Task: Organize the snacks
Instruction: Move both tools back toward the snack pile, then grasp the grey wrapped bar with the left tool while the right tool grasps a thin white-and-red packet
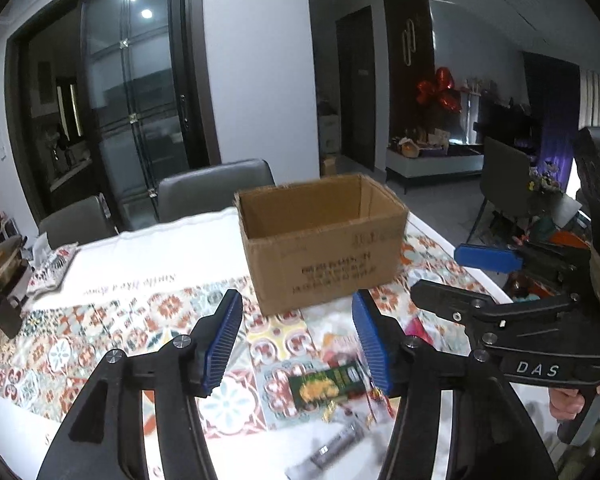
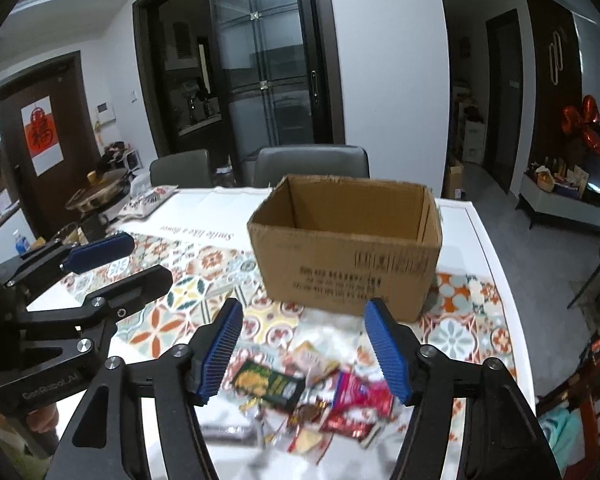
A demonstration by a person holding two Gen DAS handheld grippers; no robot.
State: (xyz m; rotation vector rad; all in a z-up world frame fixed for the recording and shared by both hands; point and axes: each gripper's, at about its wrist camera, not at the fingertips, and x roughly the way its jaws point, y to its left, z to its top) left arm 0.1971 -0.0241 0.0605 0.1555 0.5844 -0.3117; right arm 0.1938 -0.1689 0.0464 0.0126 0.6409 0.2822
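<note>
White walls [image 2: 388,60], dark glass doors [image 2: 268,64], grey chairs [image 2: 312,166], possibly grey floor [image 1: 440,204]

A brown cardboard box [image 2: 346,246] is standing upright on the tabletop [image 2: 476,248], its top open and its flaps out of sight; black print is showing upside down on the side facing the cameras. No snack is showing inside it. Near that printed side, a loose pile of snacks [image 2: 320,396] is lying flat on the patterned cloth. A dark green packet [image 2: 268,386] with a yellow picture is lying at the left of the pile, a red and pink wrapper [image 2: 360,404] is lying to its right, and smaller pale and brown packets are overlapping between them, too blurred to name.
</note>
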